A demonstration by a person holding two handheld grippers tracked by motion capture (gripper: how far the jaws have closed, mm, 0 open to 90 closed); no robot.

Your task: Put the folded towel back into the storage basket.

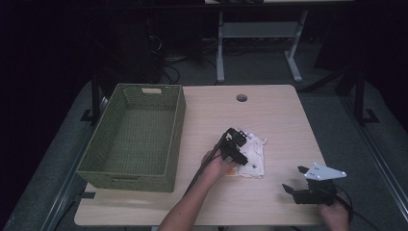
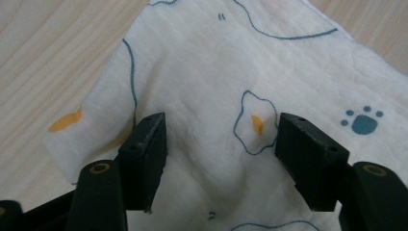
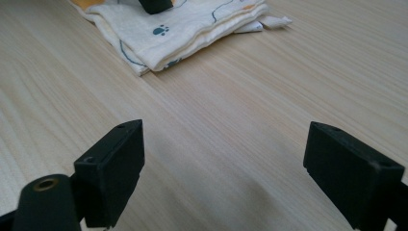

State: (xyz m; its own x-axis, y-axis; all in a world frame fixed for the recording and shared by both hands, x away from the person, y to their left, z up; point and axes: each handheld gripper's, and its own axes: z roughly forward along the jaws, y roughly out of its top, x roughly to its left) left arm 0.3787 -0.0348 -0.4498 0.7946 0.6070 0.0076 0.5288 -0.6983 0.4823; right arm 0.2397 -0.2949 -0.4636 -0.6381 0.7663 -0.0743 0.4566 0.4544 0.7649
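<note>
— What's lying at the centre of the table?

— A folded white cloth [image 1: 253,155], printed with blue outlines, orange patches and a blue paw mark, lies flat on the light wooden table [image 1: 269,115], just right of the middle of the high view. In the right gripper view it sits at the top of the frame, its stacked layers showing at the near edge.

— And the tools?

— The left gripper [image 1: 239,145] is over the cloth, tilted down onto it, jaws spread apart with nothing between them. In the left gripper view the two black jaws stand wide on either side of an egg-shaped blue outline with an orange spot, the fabric spread beneath them. Whether the tips touch it, I cannot tell.

— The other one?

— The right gripper [image 1: 294,179] is at the lower right of the high view, near the table's front edge, well apart from the cloth. Its jaws are also spread wide over bare wood.

— Anything else?

— A green woven basket [image 1: 174,139] stands at the left of the table.
</note>
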